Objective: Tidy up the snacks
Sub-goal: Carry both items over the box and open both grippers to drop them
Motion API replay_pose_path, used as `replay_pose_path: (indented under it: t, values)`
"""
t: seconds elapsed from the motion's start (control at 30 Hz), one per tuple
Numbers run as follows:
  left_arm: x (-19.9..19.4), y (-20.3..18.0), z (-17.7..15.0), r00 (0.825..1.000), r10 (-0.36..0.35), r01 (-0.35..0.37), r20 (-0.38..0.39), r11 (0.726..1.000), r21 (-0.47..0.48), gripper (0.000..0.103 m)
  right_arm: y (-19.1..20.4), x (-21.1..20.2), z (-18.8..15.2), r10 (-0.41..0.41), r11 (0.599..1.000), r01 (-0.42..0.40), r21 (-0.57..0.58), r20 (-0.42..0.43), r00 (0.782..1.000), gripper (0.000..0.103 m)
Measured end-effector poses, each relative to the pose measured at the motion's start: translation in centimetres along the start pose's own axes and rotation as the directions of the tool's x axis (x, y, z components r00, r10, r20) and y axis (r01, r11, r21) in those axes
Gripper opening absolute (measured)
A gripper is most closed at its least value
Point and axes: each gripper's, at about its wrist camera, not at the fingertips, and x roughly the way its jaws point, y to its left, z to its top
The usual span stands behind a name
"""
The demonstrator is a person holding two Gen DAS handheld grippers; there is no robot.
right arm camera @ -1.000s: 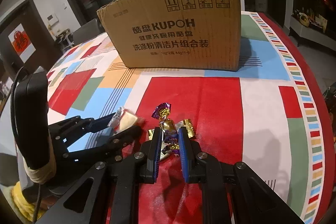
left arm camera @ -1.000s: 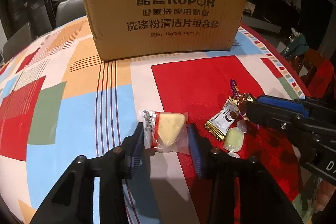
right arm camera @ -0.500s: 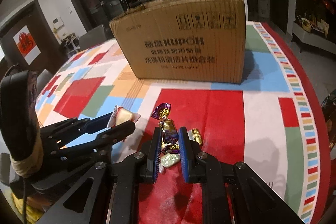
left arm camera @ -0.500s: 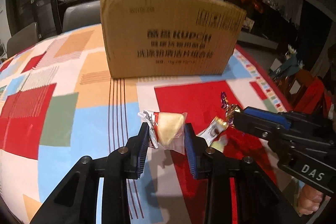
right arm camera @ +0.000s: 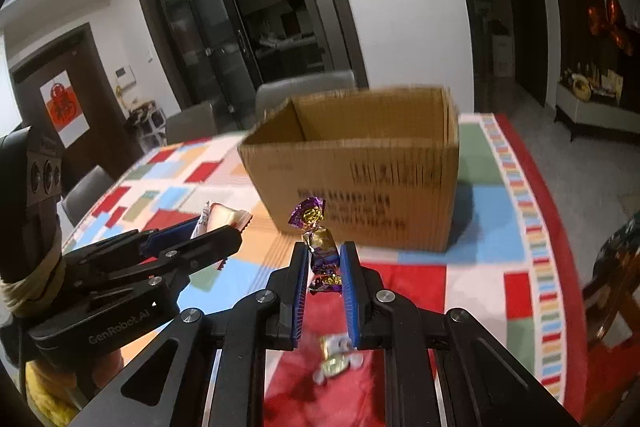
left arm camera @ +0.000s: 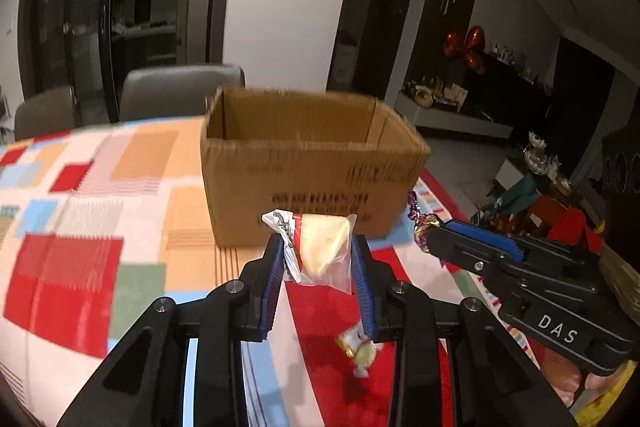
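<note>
Snacks are what you carry in both hands right now. Your left gripper (left arm camera: 318, 259) is clamped on a clear-wrapped yellow pastry (left arm camera: 320, 247), pads pressing the wrapper from both sides so the soft packet hangs upright between them, clear of the table (left arm camera: 80, 227). Your right gripper (right arm camera: 324, 267) is pinched nearly closed on a purple-and-gold twist candy (right arm camera: 318, 243), gripping its narrow body and leaving the upper twisted end free above the pads. Both grippers sit side by side, raised off the cloth and aimed toward the open cardboard box (left arm camera: 304, 167), which stands upright at the far side with its flaps out of the way; that looks like where each item is meant to go. Holding them high makes sense, since you need to clear the box's near wall. Two more wrapped candies (right arm camera: 338, 357) lie on the red patch below your grippers, not yet picked up.
</note>
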Motion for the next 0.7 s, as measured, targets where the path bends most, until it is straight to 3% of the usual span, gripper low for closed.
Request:
replay_pose_path:
  t: [0.4,0.7]
  values:
    - [0.4,-0.2,6.6,0.997,0.022,-0.026,0.071,0.997,0.066,0.033,0.1,-0.3,6.2,-0.030,0.998,0.034,-0.044,0.081,0.996,0.018]
    - [3.8,0.7,11.1,0.997,0.015,-0.021,0.070,0.996,0.087,0.033,-0.7,1.9,10.1,-0.067,0.995,0.073,-0.062,0.095,0.993,0.018]
